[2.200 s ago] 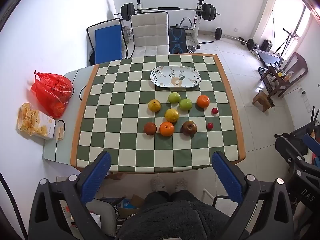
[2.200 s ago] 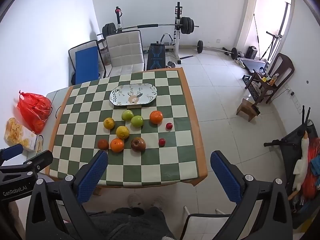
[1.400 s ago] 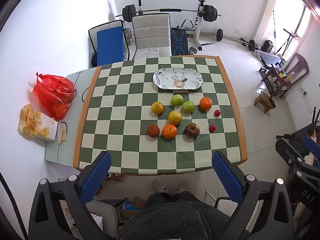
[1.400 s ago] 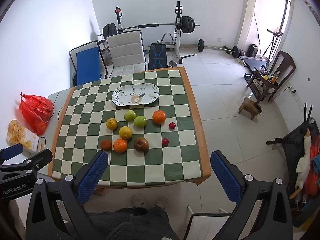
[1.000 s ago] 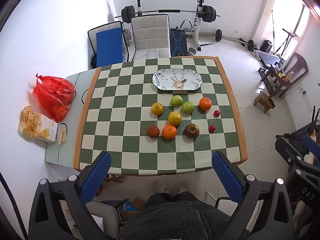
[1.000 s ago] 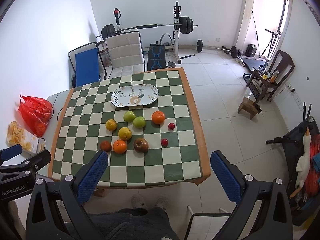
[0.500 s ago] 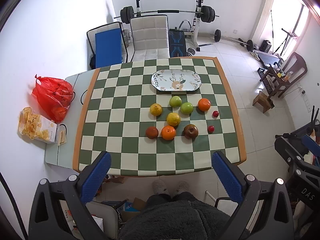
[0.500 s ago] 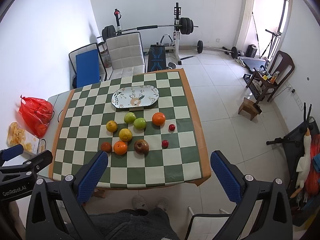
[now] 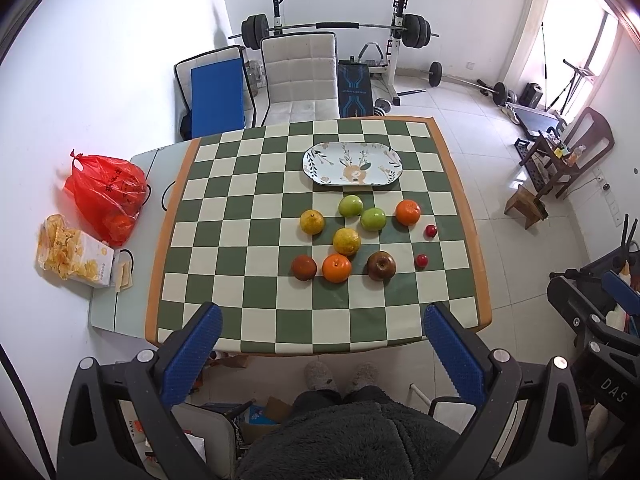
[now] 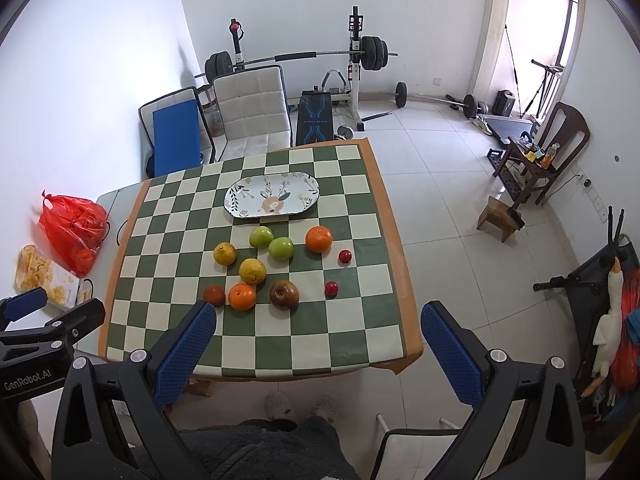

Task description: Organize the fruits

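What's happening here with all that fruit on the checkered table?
A person holds a two-finger gripper in each hand above the table. Both the left gripper and right gripper are open and empty. Nine fruits, among them two green apples, lie loose on the checkered cloth. The oval plate behind them holds nothing yet.

White walls, tiled floor, barbell rack

Bright daylight from right (window glare); sharp, fisheye-warped edges.

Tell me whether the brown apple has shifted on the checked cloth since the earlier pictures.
No. The round brown apple sits on the same green square of the green-and-cream checked cloth, beside the orange.
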Tool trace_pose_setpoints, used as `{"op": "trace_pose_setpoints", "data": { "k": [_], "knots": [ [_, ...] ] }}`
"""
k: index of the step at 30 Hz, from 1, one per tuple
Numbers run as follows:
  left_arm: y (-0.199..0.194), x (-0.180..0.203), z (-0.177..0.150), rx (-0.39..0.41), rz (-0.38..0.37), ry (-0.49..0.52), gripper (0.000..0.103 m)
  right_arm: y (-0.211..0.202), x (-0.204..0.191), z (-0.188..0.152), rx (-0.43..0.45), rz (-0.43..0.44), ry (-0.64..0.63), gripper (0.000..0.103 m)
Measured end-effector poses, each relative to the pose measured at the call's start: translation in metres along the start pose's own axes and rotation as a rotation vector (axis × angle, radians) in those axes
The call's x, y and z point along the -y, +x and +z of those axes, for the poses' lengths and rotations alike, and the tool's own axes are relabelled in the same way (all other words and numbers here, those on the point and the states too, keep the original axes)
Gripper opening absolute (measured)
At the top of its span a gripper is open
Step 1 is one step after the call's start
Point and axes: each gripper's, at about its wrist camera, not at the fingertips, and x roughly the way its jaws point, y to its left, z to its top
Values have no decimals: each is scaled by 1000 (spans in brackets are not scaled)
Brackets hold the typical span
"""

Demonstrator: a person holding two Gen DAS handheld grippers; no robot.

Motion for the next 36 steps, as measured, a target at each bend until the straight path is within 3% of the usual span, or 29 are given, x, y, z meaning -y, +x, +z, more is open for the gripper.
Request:
{"op": "trace_pose_setpoints", "data": {
  "k": [9,13,17,28,33,36],
  "knots": [
    [-2,1,3,2,0,-1,103,0,0,-1,3,1,0,103],
    [-11,14,22,7,0,0,103,0,1,-1,3,1,-1,103],
    [-12,14,23,7,0,1,103,-3,-11,14,3,1,-2,103],
    [-12,13,21,23,7,-6,103,-2,-9,11,7,4,6,103],
    [7,7,42,100,114,-32,103,20,-6,25,29,56,68,103],
    [42,-1,51,105,219,-35,103,67,-5,32,-30,101,101,103]
  ]
}}
